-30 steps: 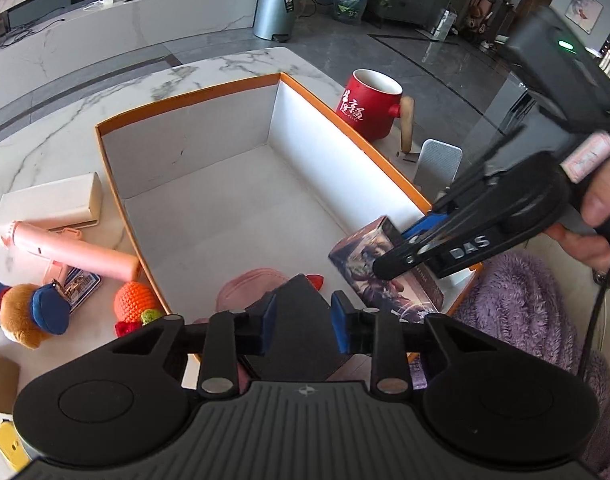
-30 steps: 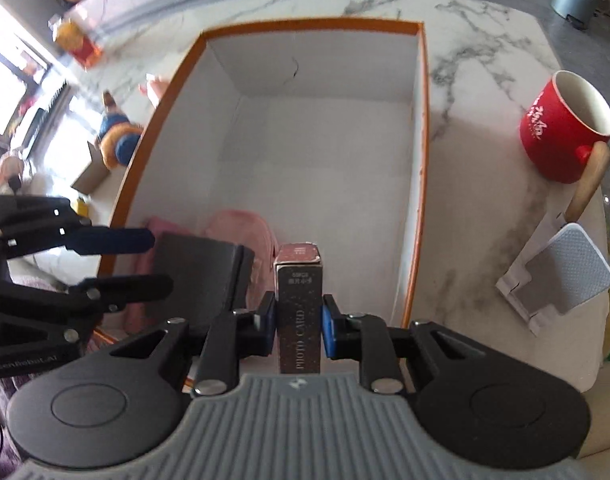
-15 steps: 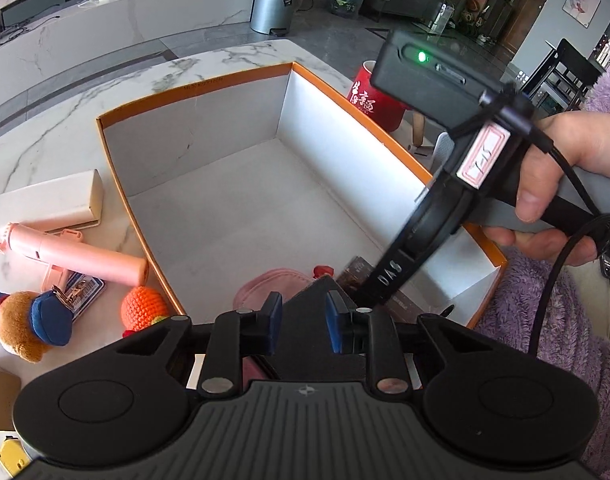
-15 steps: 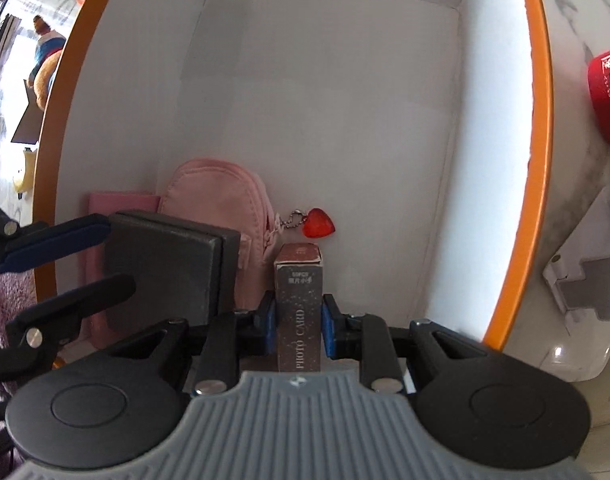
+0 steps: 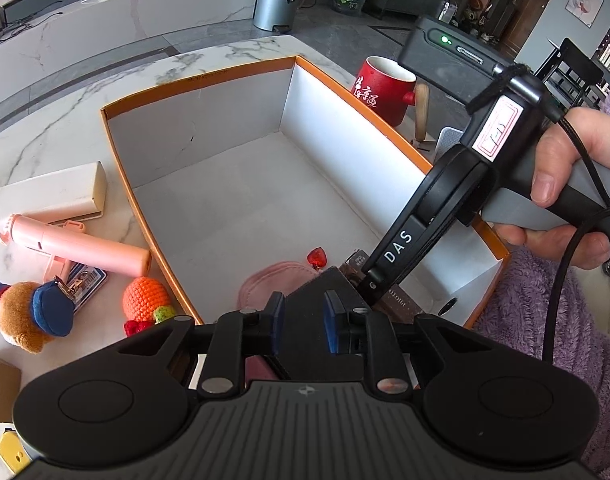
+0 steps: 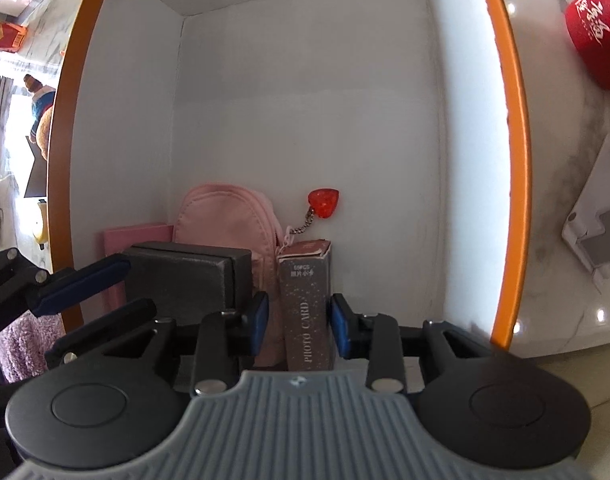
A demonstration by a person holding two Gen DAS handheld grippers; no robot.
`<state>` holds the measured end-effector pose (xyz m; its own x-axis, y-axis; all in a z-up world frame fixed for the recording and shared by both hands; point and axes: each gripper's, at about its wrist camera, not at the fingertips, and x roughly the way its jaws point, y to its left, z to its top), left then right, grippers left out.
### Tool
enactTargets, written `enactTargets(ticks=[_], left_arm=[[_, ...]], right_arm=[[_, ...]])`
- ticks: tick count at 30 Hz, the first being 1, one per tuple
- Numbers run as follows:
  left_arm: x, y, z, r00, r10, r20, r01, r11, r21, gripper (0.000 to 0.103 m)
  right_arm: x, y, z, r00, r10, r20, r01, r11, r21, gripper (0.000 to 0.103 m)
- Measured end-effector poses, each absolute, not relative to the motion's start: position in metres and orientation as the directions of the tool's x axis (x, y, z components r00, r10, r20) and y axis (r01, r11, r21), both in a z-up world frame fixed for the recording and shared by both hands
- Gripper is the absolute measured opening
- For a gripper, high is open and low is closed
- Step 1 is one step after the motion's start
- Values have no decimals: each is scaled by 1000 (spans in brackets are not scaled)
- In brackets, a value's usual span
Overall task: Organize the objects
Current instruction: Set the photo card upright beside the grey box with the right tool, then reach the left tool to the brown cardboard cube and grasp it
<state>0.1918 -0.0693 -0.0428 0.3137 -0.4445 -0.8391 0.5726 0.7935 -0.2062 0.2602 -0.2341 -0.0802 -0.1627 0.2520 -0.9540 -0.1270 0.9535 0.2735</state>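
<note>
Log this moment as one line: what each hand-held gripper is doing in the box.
left hand-held gripper: around black case, grip unclear | right hand-held gripper: opening, photo card box between jaws | orange box: pink pouch inside

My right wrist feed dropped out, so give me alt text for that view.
The right gripper is opening around an upright photo card box standing inside the orange-rimmed box, its pads now clear of it. Left of it are a pink pouch with a red heart charm and a dark grey case between the left gripper's fingers.
</note>
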Motion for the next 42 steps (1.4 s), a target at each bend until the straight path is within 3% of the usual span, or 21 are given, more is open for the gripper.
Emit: enactTargets(ticks=[8, 14, 19, 23, 25, 29, 34, 39, 42], left_arm=[[183, -62, -28, 349, -451, -822, 553, 807, -207, 25], [166, -21, -2, 420, -449, -789, 484, 846, -224, 25], [154, 41, 15, 513, -336, -790, 357, 920, -160, 28], [150, 85, 15, 554, -235, -799, 255, 961, -106, 36], [149, 103, 11, 570, -191, -799, 230, 971, -68, 45], [149, 122, -7, 579, -125, -806, 226, 974, 12, 54], [162, 138, -34, 595, -97, -798, 258, 963, 76, 75], [192, 150, -59, 565, -88, -820, 327, 937, 125, 78], [210, 158, -71, 528, -90, -845, 364, 923, 128, 79]], right_arm=[[246, -248, -61, -91, 237, -967, -185, 950, 250, 42], [220, -247, -8, 90, 261, -961, -356, 910, 213, 43], [202, -209, 44, 279, 371, -886, -535, 826, 177, 48], [207, -165, 60, 318, 452, -833, -623, 762, 175, 50], [208, -137, 56, 302, 477, -825, -650, 736, 188, 51], [206, -91, 46, 282, 478, -832, -701, 695, 162, 50], [222, -40, 11, 227, 466, -855, -720, 672, 174, 50], [242, -1, -23, 172, 376, -910, -754, 645, 124, 56], [250, 16, -40, 170, 259, -951, -796, 604, 23, 59]])
